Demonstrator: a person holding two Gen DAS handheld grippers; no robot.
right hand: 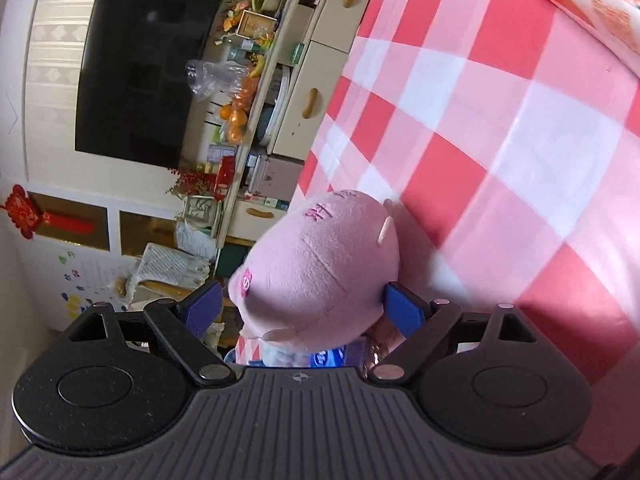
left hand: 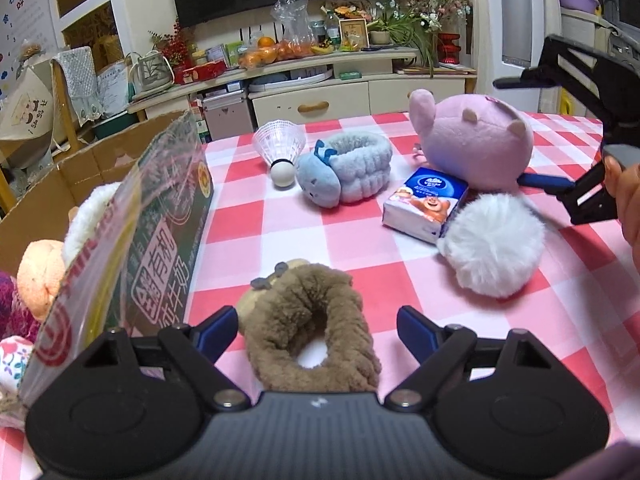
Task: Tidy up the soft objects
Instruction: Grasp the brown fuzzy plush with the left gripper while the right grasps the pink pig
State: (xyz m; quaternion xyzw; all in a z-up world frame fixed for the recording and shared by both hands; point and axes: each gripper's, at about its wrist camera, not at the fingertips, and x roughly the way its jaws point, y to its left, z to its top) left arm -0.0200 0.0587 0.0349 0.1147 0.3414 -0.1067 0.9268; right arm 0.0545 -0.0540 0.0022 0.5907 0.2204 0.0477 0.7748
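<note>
Left wrist view puts the brown plush ring (left hand: 310, 320) on the checked tablecloth (left hand: 280, 232) at the near edge of the table, lying between the blue pads of the left gripper (left hand: 312, 330); the jaws stand apart on either side of it, neither pad yet pressing the fur, so the step in hand looks like a pick-up about to be made; the cardboard box (left hand: 100, 160) sits at the table's left edge, already holding several soft things, and is probably where the ring belongs; the next move calls for closing squarely across one side of the ring, then lifting it clear of the box's taped flap; farther toward the far edge lie a blue plush band (left hand: 344, 172), a shuttlecock (left hand: 280, 148), a tissue pack (left hand: 426, 204) and a white pompom (left hand: 494, 244); right wrist view shows the right gripper (right hand: 302, 310), rolled on its side, with the pink plush pig (right hand: 320, 272) between its pads, seemingly clamped, though the contact on one side is hard to confirm.
</note>
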